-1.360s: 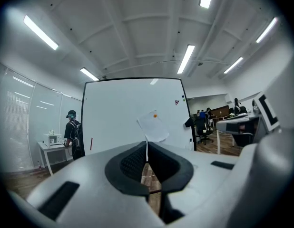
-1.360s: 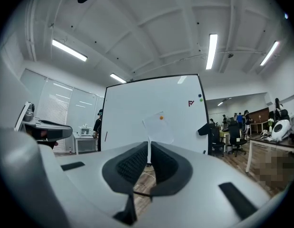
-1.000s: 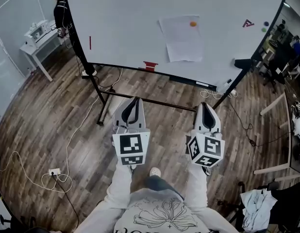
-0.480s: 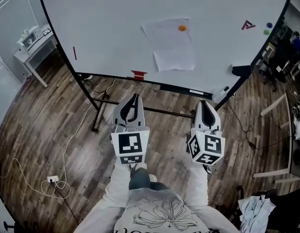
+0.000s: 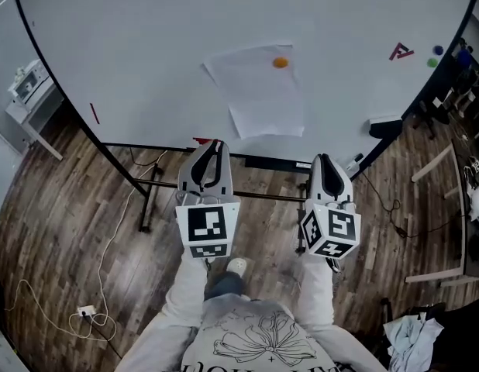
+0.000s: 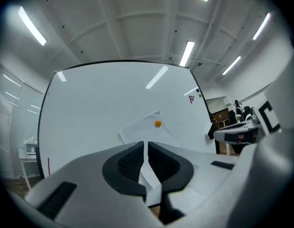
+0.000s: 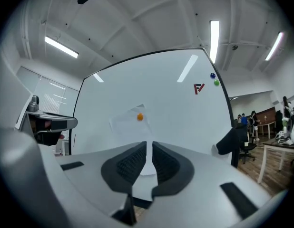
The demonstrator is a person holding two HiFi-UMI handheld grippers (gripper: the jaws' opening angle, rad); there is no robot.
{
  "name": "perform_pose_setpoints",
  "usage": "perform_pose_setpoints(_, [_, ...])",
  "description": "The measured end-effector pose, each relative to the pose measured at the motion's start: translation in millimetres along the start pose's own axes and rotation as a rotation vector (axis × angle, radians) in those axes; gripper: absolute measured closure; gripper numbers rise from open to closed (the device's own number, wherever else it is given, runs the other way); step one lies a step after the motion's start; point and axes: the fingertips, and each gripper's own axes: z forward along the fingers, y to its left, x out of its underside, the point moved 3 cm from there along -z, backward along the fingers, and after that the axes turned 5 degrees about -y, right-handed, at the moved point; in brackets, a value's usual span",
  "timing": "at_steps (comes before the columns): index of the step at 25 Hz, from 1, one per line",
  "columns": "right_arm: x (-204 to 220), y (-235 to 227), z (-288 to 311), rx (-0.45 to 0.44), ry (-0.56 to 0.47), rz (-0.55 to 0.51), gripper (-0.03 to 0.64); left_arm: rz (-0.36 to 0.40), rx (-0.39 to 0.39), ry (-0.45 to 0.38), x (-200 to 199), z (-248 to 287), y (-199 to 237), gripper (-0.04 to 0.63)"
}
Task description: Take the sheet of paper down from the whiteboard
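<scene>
Left tongs [image 6: 146,151], right tongs [image 7: 149,148] closed; paper [image 6: 141,128] part-hidden

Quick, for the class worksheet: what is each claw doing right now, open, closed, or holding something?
Left claw: closed, holding nothing.
Right claw: closed, holding nothing.

White sheet of paper [image 5: 260,89], slightly tilted, flat on the whiteboard [image 5: 131,45] under an orange magnet [image 5: 280,63].

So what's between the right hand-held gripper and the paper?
Just bare whiteboard and its dark bottom rail lie between the right hand-held gripper and the sheet of paper; the head view shows it.
</scene>
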Motion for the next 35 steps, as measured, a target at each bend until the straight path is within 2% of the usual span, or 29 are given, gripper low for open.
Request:
perform_pose_setpoints(8, [6.4, -4.7, 81.4, 0.006, 0.031, -0.045, 0.525, 0.024, 0.088, -0.033, 2.2, 83.4, 18.9, 0.583])
perform_pose_setpoints(17, [10.1, -9.9, 135.4, -0.018, 0.059, -0.074, 0.474, 0.063, 0.212, -0.074, -2.0, 139.2, 15.3, 0.564])
perform_pose_setpoints(22, [1.6, -14.0, 161.3, -0.069, 0.065, -0.123, 0.463, 0.095, 0.270, -0.089, -10.9, 161.7, 4.8, 0.512])
perform_pose_setpoints(30, [-4.1, -11.7, 186.1, -0.181, 0.074, -0.190, 0.453, 0.166, 0.295, -0.087, -26.6, 189.0, -17.7, 0.437])
perform_pose_setpoints(35, [-4.2, -10.4, 197.0, -0.245, 0.081, -0.214, 0.453, 0.216, 0.321, -0.062, -28.1, 208.6, -39.9, 0.422])
